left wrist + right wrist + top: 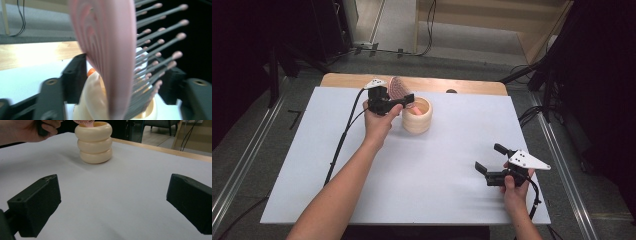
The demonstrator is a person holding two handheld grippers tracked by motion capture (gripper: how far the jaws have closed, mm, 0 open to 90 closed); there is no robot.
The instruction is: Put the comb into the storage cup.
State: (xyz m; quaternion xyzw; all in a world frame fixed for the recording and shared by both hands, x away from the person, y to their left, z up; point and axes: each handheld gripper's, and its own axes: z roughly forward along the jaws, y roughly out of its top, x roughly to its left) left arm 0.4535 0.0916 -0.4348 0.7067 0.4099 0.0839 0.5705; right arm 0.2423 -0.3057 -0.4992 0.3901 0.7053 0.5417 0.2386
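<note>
A pink hairbrush (397, 88) with grey, pink-tipped bristles stands upright in a cream ribbed cup (417, 118) at the far middle of the white table. My left gripper (404, 98) is at the cup's rim, its jaws on either side of the brush. In the left gripper view the brush (107, 50) stands between the parted jaws of that gripper (123, 70), with a gap on the smooth side and bristles reaching toward the other jaw. The cup (93, 102) is just below. My right gripper (488, 157) hovers open and holds nothing near the front right, facing the cup (95, 145).
The white table cover (422, 170) lies over a wooden top whose far edge (462, 85) shows. Something small and orange (91, 72) peeks out at the cup's rim. Dark stands and cables surround the table. The left hand (30, 130) is beside the cup.
</note>
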